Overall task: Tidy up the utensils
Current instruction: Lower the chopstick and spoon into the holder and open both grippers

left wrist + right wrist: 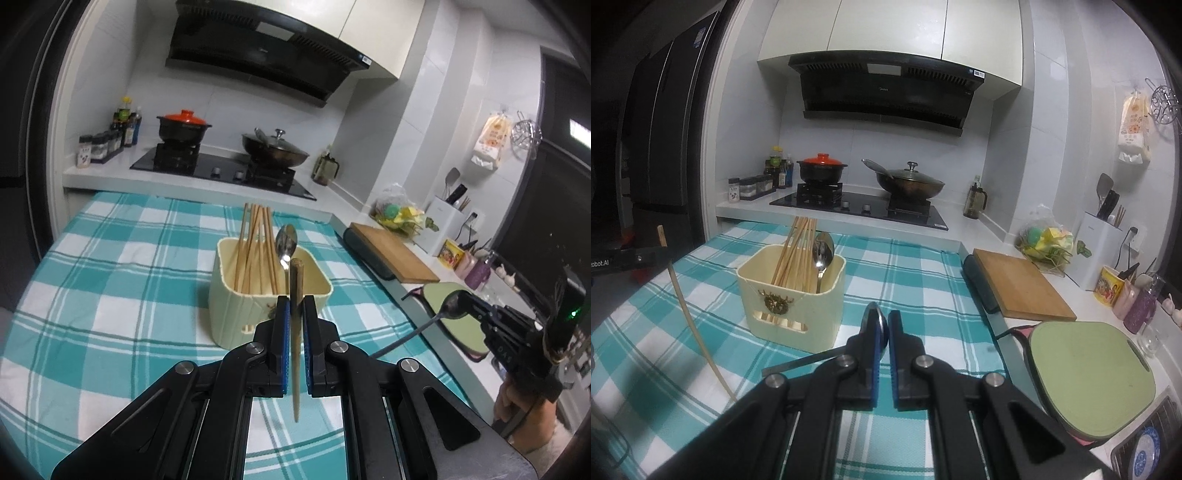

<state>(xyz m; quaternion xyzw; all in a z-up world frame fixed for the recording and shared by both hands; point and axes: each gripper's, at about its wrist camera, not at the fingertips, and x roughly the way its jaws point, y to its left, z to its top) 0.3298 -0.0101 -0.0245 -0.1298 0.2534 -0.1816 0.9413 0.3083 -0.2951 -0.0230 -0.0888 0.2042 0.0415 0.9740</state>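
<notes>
Left wrist: holder (258, 306) beyond chopstick (296, 332).

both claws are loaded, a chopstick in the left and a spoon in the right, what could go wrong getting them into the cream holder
1. The left claw pinches the chopstick mid-length; the long stick could pivot and miss the holder.
2. The right claw grips the spoon by its bowl, so the trailing handle could clip the rim.
3. The packed chopsticks and the standing spoon could block entry.

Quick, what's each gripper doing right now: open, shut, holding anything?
Left gripper: shut on a single wooden chopstick.
Right gripper: shut on a metal spoon, gripped at the bowl.
</notes>
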